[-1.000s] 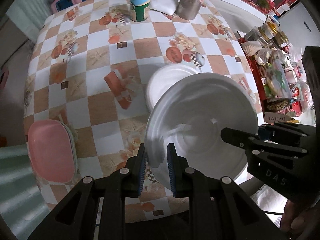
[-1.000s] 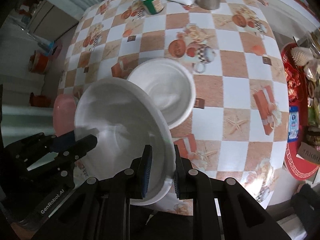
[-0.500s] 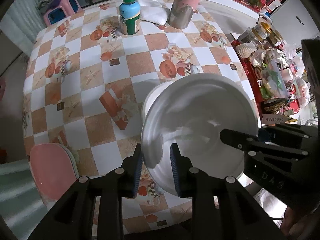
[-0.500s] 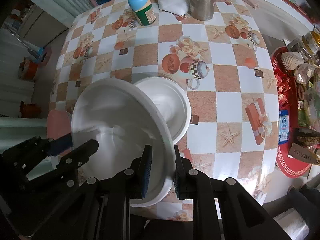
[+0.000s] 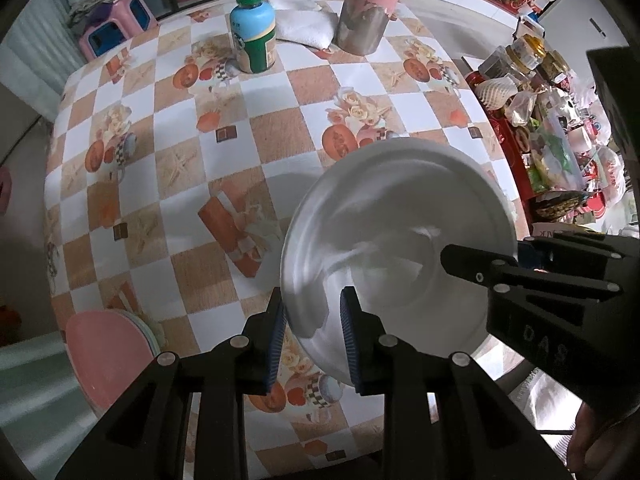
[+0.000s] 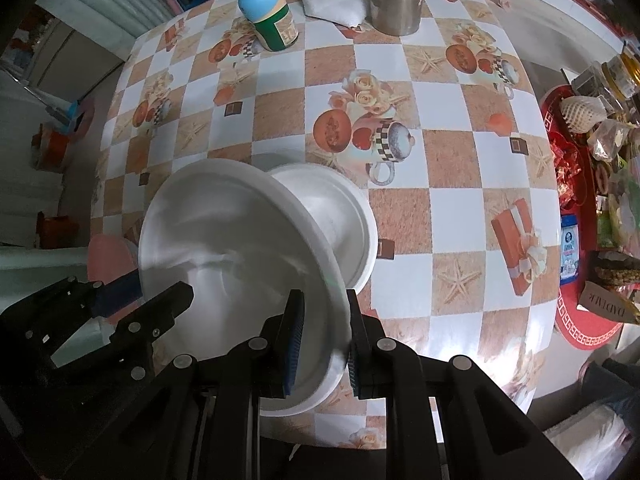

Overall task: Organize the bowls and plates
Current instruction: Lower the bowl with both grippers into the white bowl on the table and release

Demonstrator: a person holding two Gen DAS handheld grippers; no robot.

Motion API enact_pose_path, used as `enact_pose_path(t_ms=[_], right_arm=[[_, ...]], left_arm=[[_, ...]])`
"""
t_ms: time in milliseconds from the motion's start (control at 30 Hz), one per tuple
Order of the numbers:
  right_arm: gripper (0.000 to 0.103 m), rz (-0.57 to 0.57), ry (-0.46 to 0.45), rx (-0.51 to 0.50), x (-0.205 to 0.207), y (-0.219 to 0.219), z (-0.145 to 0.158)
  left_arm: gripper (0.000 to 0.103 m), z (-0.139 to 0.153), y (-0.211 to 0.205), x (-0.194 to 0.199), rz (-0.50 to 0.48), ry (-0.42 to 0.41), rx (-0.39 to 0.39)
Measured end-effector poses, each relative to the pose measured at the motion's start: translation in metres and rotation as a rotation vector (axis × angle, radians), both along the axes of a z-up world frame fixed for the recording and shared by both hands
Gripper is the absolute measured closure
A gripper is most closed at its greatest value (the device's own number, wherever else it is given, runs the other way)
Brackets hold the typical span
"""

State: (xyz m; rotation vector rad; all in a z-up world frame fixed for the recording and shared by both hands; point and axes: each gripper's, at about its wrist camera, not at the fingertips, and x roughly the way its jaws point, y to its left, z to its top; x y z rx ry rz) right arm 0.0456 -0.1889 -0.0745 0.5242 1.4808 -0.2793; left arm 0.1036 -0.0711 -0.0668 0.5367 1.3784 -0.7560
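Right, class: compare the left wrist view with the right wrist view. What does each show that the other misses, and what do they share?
Only the left wrist view: a hand in the lower right corner, behind the right claw.
Only the right wrist view: a white bowl on the table, partly behind the held plate.
Both: the white plate with the left claw and the right claw astride its rim, the green-capped bottle, the metal canister and the pink plates.
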Motion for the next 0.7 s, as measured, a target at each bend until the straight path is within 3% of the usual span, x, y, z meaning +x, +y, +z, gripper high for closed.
enact_pose_path(t_ms=[467,700], right_arm=[[0.082,0.006,0.014,0.001,0.029,-0.026,0.002],[0.082,0.009,0.036,0.014,0.028,-0.025,-0.013]], left_arm=[[0.075,0.016,-0.024,0.028,0.027,-0.019,-0.006],[0.075,-0.012,-0.020,0.018,0.029,0.007,0.048]])
